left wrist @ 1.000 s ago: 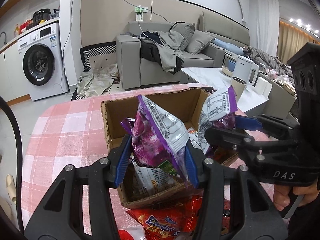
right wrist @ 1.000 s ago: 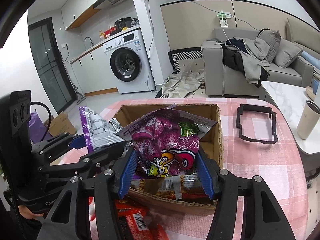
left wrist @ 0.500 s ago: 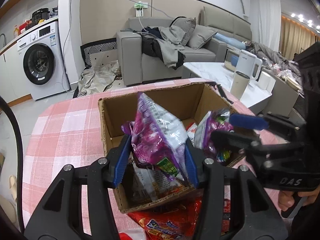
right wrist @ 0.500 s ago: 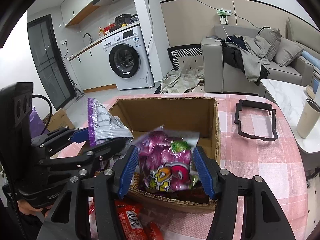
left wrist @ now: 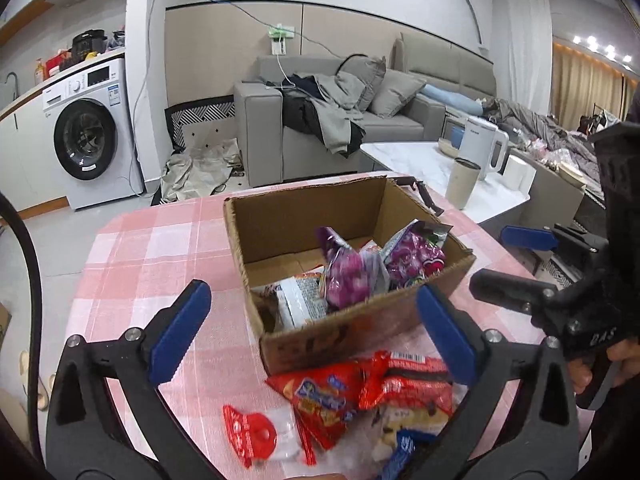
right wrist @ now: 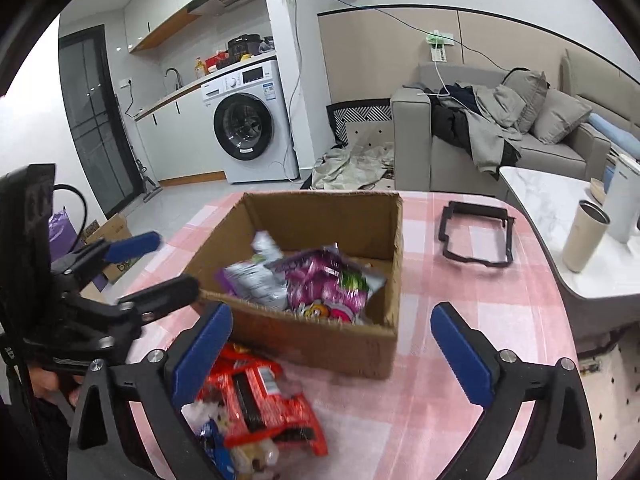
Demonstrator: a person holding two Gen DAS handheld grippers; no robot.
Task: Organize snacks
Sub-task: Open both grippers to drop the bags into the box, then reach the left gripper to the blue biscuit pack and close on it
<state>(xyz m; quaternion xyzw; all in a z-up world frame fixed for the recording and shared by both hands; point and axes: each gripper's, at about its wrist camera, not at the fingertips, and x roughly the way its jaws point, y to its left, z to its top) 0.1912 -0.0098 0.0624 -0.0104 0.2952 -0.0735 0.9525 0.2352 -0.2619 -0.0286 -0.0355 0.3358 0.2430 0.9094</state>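
My left claw [left wrist: 314,320] and right claw [right wrist: 330,334] have just been opening; both gape wide, nothing between the jaws. 2 purple snack bags [left wrist: 352,276] lie inside the cardboard box [left wrist: 360,328]. Red packets [left wrist: 368,388] lie on the table [left wrist: 160,248] just before the box.

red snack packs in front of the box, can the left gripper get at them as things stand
Probably yes. The left gripper has just been opening and holds nothing; the red snack packs lie loose on the tablecloth just below its fingers, on the near side of the cardboard box, with nothing over them.
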